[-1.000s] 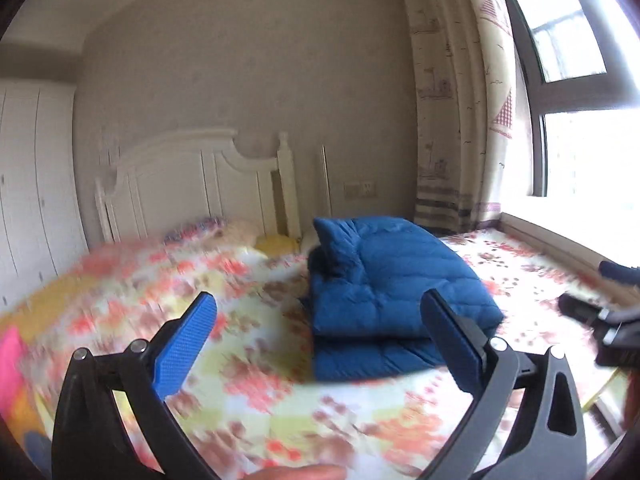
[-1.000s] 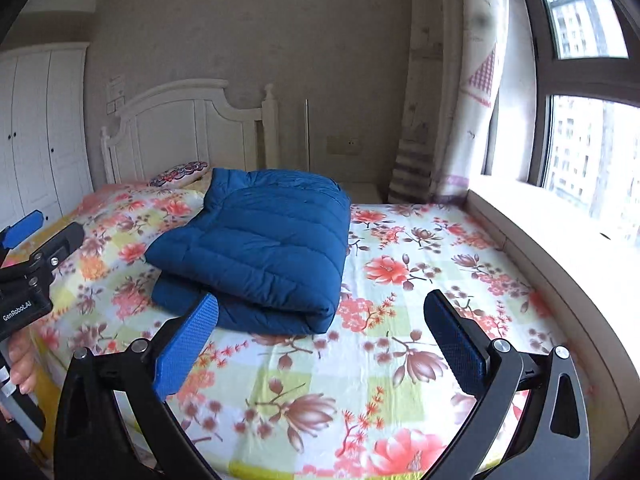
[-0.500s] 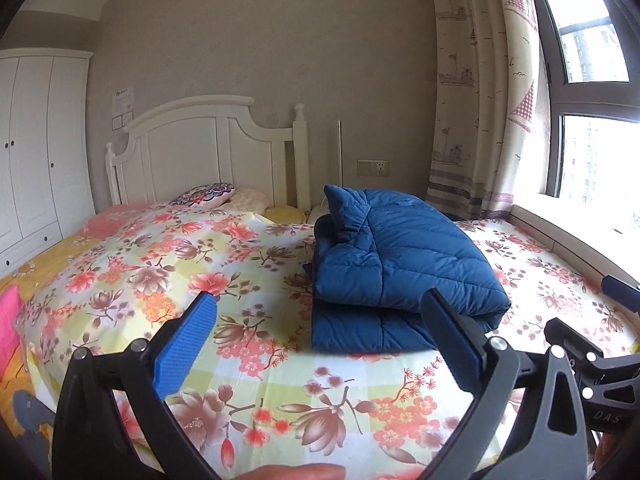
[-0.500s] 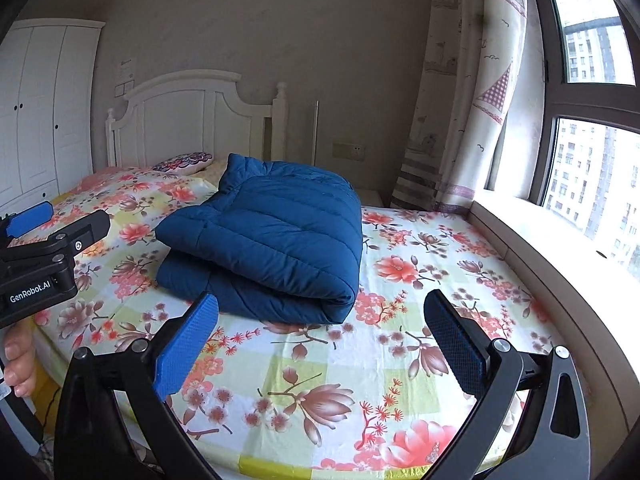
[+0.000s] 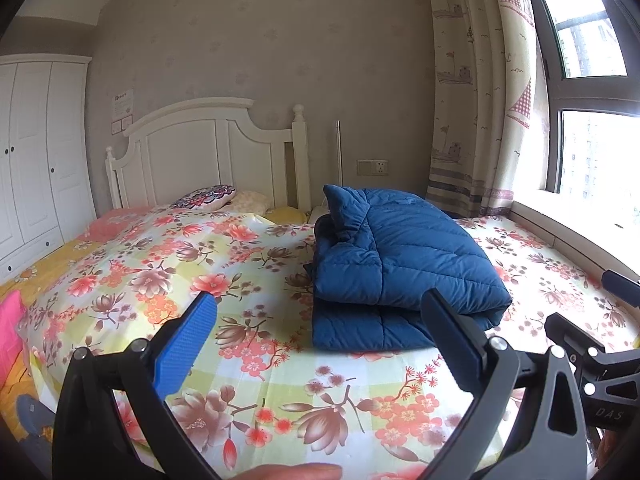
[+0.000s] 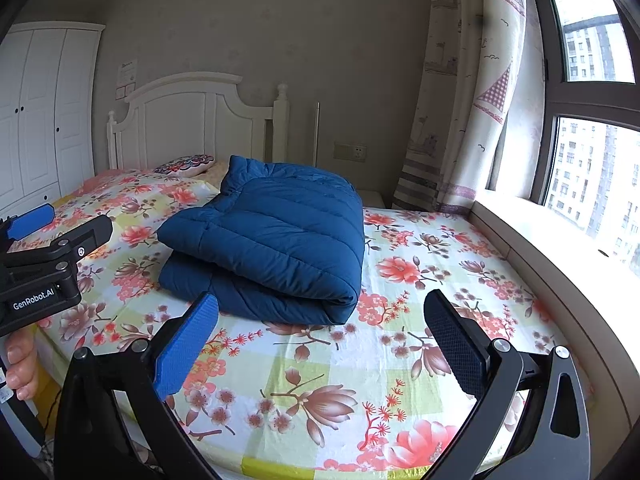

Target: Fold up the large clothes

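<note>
A dark blue padded jacket [image 5: 400, 264] lies folded in a thick stack on the floral bed sheet [image 5: 160, 272], toward the head of the bed. My left gripper [image 5: 318, 306] is held open above the foot end, short of the jacket, with nothing between its blue pads. From the right wrist the same jacket [image 6: 276, 240] lies ahead on the sheet [image 6: 420, 280]. My right gripper [image 6: 320, 304] is open too and holds nothing. Each gripper shows in the other's view: the right gripper [image 5: 592, 344] at the right edge, the left gripper [image 6: 52, 248] at the left edge.
A white headboard [image 5: 208, 152] and pillows [image 5: 208, 196] stand at the far end. A white wardrobe [image 5: 36, 152] is on the left. A curtain [image 6: 460, 120] and a window sill [image 6: 540, 248] run along the right. A person's fingers [image 6: 20, 364] hold the left handle.
The left view was blurred with motion a second ago and is now steady and a little higher. Both grippers stayed open. The jacket has not moved on the bed.
</note>
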`<state>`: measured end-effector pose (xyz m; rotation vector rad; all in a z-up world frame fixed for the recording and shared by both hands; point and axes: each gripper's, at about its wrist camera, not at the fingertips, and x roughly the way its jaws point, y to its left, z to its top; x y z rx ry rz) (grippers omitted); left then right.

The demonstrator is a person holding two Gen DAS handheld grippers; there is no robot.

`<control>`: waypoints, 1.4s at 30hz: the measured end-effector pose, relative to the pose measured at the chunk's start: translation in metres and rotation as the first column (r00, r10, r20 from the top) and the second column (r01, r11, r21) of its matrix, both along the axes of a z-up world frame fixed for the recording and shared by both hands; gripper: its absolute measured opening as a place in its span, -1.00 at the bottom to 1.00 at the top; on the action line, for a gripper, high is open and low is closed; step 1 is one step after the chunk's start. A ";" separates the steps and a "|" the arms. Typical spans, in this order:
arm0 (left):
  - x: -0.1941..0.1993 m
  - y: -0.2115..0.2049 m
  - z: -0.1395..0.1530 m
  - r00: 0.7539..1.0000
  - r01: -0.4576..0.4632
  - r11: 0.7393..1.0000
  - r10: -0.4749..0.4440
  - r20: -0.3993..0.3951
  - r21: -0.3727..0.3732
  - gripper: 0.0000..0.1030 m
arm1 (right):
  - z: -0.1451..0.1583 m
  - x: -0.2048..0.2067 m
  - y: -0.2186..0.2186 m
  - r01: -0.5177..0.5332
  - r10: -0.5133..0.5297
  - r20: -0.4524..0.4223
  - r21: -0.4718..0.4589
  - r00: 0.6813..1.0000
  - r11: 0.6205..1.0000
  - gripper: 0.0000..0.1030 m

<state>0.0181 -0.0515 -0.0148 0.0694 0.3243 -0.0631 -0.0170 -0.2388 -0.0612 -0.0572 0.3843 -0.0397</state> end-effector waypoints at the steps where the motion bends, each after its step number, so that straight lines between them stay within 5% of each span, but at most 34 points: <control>1: 0.000 0.000 0.000 1.000 0.000 1.000 0.000 0.000 0.000 0.96 | 0.000 0.000 0.000 0.001 -0.001 0.000 0.000 1.000 1.000 0.91; 42: -0.003 0.003 -0.004 1.000 -0.004 1.000 0.004 -0.003 0.006 0.96 | -0.003 0.000 0.001 -0.015 0.015 -0.007 0.011 1.000 1.000 0.91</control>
